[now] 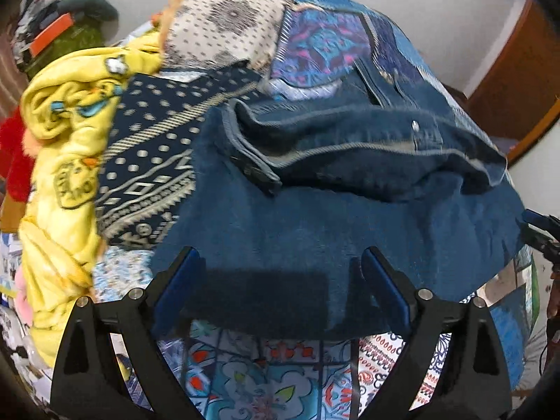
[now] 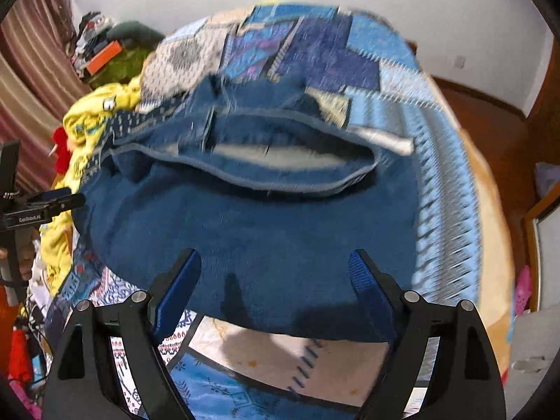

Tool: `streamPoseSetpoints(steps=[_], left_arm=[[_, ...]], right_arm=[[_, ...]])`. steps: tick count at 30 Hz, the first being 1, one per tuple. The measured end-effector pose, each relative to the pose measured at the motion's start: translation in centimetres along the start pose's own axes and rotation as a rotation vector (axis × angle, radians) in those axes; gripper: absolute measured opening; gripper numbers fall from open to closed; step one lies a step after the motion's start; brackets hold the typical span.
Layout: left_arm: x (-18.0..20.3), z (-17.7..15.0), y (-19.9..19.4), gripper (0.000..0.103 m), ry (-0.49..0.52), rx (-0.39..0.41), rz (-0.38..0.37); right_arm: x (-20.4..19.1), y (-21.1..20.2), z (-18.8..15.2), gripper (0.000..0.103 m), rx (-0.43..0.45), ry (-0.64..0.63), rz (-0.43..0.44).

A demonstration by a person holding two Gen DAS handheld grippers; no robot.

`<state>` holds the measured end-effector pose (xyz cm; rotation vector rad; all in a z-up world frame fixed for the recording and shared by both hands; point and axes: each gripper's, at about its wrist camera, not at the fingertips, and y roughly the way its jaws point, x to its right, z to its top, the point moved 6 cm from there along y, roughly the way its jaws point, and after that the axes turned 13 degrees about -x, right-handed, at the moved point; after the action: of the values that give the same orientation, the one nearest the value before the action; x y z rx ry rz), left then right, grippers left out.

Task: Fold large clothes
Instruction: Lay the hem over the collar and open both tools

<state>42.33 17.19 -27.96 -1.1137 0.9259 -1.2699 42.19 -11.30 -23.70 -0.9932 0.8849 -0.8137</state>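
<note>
A pair of dark blue jeans (image 1: 315, 217) lies on the patchwork bedspread (image 1: 245, 28), waistband with a metal button (image 1: 415, 126) toward the far side. My left gripper (image 1: 280, 262) is open, its blue-padded fingers (image 1: 175, 287) standing wide over the near edge of the denim. In the right wrist view the same jeans (image 2: 252, 231) show the open waistband (image 2: 280, 155). My right gripper (image 2: 274, 266) is open too, its fingers (image 2: 367, 280) spread over the near denim edge. Neither gripper holds the cloth.
A heap of yellow clothing (image 1: 66, 161) and a dark patterned garment (image 1: 147, 147) lie left of the jeans. A red item (image 1: 14, 154) sits at the far left. The other gripper (image 2: 42, 206) shows at the left edge. A wooden floor (image 2: 490, 133) lies right of the bed.
</note>
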Motion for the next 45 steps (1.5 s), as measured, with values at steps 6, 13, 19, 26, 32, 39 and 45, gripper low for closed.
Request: streamPoseSetpoints(steps=[6,13,19,26,32,39,45], left_arm=[[1.1,2.4,3.4,0.094,0.077,-0.014,0.086],[-1.9,8.1,4.6,0.093,-0.045,0.000,0.084],[-3.8,12.8,3.5,0.093,-0.118,0.053,0.125],[-5.0,14.5,0.5,0.093,-0.190,0.135,0.102],[-1.9,11.4,-3.0,0.093,-0.080,0.189,0.052],[2.1,5.4,-1.5,0.094,0.070,0.124,0.033],[2.2,1.5,1.9,0.094,0.090,0.044,0.092]], right_arm=[[-0.9,4.1,1.4,0.084,-0.065,-0.039,-0.043],[-0.2,6.4,7.2,0.085,-0.108,-0.034,-0.072],[2.9,6.8,12.1,0.085,-0.040,0.165,-0.051],[2.3,3.6,11.9,0.085,0.090,0.233,-0.053],[-3.6,1.3,9.9,0.085,0.131,0.046,-0.049],[-9.0,3.2,5.7,0.085,0.084,-0.105,-0.059],[-7.4,5.5,3.2,0.085,0.004,-0.100,-0.096]])
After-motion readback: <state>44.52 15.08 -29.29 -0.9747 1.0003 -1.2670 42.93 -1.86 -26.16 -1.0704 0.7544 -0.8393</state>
